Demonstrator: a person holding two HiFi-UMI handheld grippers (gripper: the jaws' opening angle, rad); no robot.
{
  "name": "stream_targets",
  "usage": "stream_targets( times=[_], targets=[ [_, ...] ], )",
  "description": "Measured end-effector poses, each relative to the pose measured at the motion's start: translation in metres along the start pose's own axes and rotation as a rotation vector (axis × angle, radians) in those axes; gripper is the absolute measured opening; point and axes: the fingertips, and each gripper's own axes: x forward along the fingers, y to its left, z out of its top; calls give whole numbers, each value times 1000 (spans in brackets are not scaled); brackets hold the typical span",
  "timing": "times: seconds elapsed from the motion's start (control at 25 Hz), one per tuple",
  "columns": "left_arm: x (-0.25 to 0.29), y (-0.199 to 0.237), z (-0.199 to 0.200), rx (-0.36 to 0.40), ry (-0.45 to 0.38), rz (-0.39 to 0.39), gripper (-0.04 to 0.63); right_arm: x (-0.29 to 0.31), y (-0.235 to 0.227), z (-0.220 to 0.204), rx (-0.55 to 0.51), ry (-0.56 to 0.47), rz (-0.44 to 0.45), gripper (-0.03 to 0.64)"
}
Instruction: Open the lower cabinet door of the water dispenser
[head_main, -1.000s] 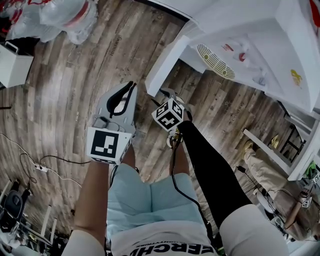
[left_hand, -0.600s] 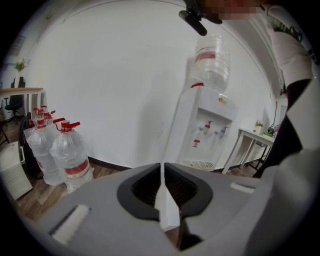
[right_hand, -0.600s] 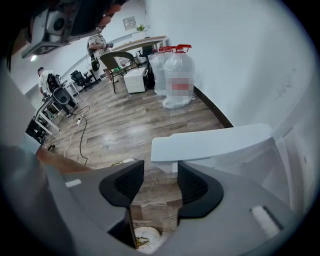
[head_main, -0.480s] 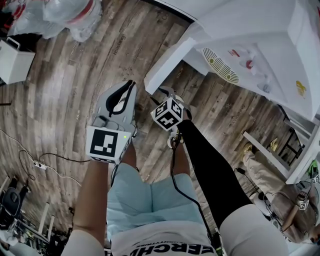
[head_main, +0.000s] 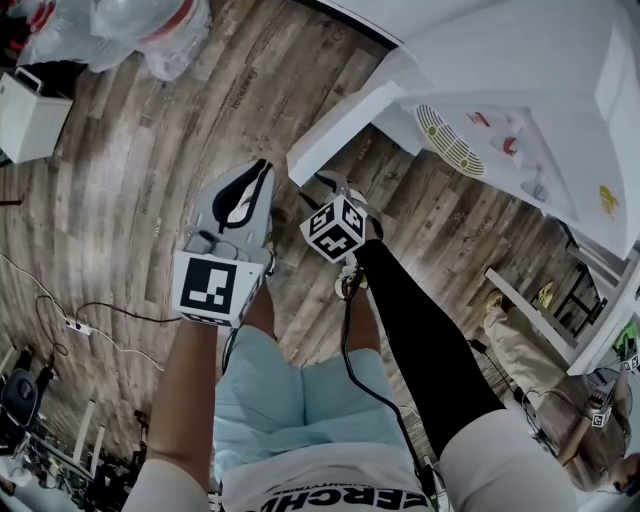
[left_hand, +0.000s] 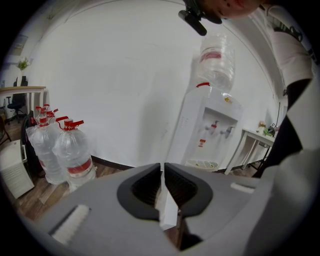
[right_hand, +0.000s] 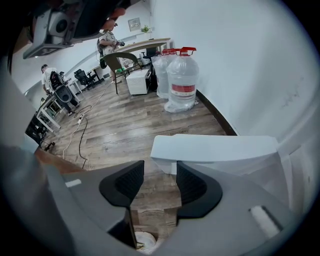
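Head view, left side: wood plank floor (head_main: 130, 190). Clear water jugs (head_main: 140, 30) with red bands stand at the top left by the wall. A white box (head_main: 25, 115) sits just below them. A cable (head_main: 90, 315) trails across the planks lower down.

Left hand-held gripper (head_main: 262, 168): held out over the floor, tips pointing toward the near end of the door but apart from it. In its own view (left_hand: 163, 172) the two dark pads stand all but together, only a thin slit between. Nothing is clamped. The white strip seen through the slit is the door beyond.

Cabinet door (head_main: 345, 118): a white panel, swung out from the foot of the machine. It stands open over the floor, its free end nearest the two tools.

Right hand-held gripper (head_main: 325, 185): just beside the left one, close under the door's free end. In its own view (right_hand: 160, 170) the pads stand clearly apart with bare floor showing between them. The door (right_hand: 215, 149) lies just ahead of the tips, not between them. Holds nothing.

Right side: water dispenser (head_main: 500, 60), white, against the wall. A round drip grille (head_main: 445, 140) sits below its taps. The left gripper view shows the dispenser (left_hand: 210, 130) upright with an upturned bottle (left_hand: 216, 60) on top. A white bench (left_hand: 255, 137) stands to its right.
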Motion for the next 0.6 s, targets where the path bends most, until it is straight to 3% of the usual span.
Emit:
stream_targets(
  times=[0.6],
  targets=[
    [8,41,3,-18,9,31,57,18,-8,41,-46,-17,11,198]
  ],
)
